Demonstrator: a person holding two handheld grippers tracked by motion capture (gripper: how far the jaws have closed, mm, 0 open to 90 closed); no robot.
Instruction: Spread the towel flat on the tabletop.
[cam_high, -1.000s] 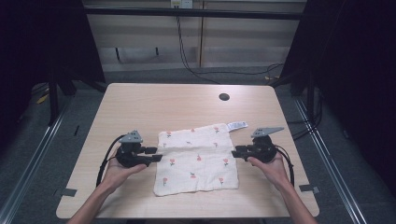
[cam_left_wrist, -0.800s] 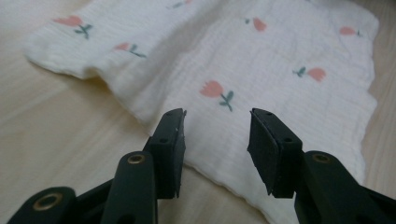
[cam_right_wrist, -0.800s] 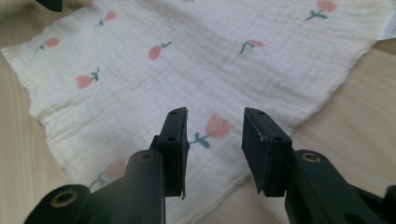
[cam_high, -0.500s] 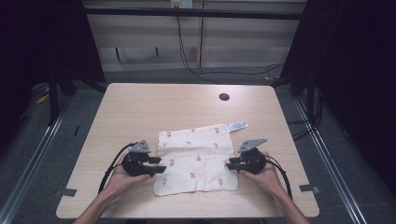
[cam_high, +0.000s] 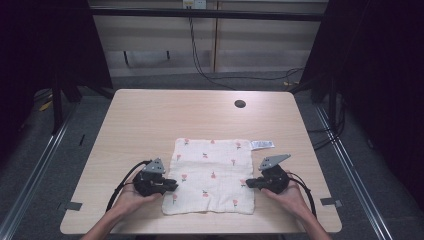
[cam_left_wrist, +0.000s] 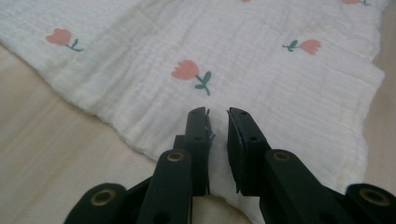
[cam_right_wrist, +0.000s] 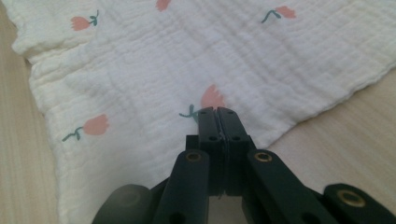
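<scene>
A white cloth (cam_high: 212, 172) printed with pink tulips lies flat on the table (cam_high: 150, 120). My left gripper (cam_high: 174, 186) rests at the cloth's left edge near the front corner. In the left gripper view its jaws have just been closing and stand a narrow gap apart (cam_left_wrist: 217, 112) over the cloth (cam_left_wrist: 233, 56). My right gripper (cam_high: 248, 183) is at the cloth's right edge. Its jaws have just been closing and are pressed together (cam_right_wrist: 217, 110), with the tips on the cloth (cam_right_wrist: 187, 56). I cannot see whether fabric is pinched between them.
A small white label (cam_high: 262, 144) sticks out at the cloth's far right corner. A dark round hole (cam_high: 240, 104) sits in the table top farther back. Black cables trail from both grippers toward the front edge. Bare wood surrounds the cloth.
Both hands slid toward the front of the table along the cloth's side edges and sank lower. The cloth has stayed in place.
</scene>
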